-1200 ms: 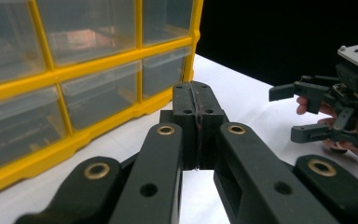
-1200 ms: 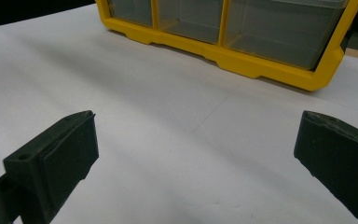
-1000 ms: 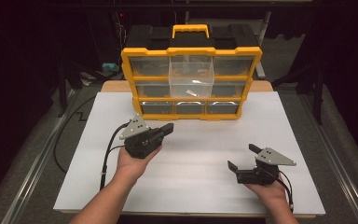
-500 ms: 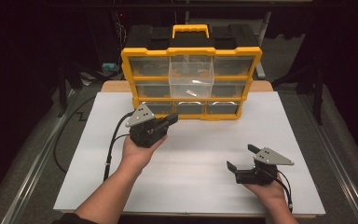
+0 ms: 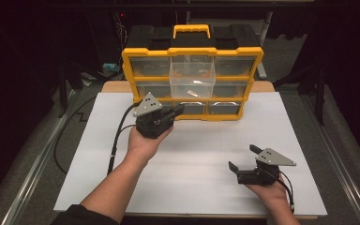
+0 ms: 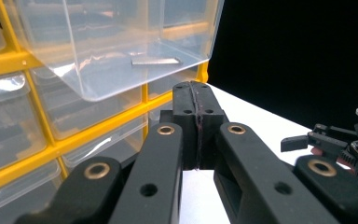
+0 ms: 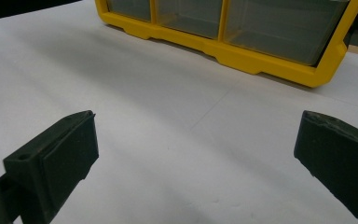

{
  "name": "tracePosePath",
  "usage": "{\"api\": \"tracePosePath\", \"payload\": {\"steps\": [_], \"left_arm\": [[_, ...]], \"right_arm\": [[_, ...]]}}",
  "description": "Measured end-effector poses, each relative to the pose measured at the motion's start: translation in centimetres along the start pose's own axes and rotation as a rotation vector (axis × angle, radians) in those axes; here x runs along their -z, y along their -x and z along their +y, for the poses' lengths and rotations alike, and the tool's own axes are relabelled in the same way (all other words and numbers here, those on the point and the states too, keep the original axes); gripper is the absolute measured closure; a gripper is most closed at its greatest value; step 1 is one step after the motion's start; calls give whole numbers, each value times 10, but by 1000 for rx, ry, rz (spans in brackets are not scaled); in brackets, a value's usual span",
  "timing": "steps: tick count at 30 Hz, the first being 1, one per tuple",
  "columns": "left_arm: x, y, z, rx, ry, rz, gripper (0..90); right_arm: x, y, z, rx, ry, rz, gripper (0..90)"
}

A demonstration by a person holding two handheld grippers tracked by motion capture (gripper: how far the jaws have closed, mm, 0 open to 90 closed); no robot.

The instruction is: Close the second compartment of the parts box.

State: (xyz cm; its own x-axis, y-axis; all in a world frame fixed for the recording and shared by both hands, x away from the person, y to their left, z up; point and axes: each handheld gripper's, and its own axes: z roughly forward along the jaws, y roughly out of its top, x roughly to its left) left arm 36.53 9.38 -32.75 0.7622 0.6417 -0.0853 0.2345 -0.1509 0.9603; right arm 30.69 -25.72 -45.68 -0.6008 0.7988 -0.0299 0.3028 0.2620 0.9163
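Presumably the pulled-out clear drawer [image 5: 192,77] is meant to be pushed home: the left gripper [image 5: 177,111], jaws pressed together on nothing, is best raised toward twelve o'clock and set squarely on its front. The right gripper [image 5: 240,158], jaws wide apart, is kept clear at five o'clock.

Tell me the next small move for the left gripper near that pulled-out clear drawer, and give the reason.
Probably ease the left gripper forward against the front of the clear drawer and push it in. The jaws are shut, just below the drawer, which sticks out of the yellow organizer with a small flat piece inside. The right gripper rests open, far off.
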Motion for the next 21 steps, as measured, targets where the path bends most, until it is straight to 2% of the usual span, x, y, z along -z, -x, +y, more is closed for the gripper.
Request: {"api": "tracePosePath", "payload": {"steps": [8,21], "left_arm": [[-6,2,8,-7,5,-3,899],[-15,0,32,-29,24,8,899]], "right_arm": [[0,0,0,-3,-1,3,0],[0,0,0,-2,-6,-2,1]]}}
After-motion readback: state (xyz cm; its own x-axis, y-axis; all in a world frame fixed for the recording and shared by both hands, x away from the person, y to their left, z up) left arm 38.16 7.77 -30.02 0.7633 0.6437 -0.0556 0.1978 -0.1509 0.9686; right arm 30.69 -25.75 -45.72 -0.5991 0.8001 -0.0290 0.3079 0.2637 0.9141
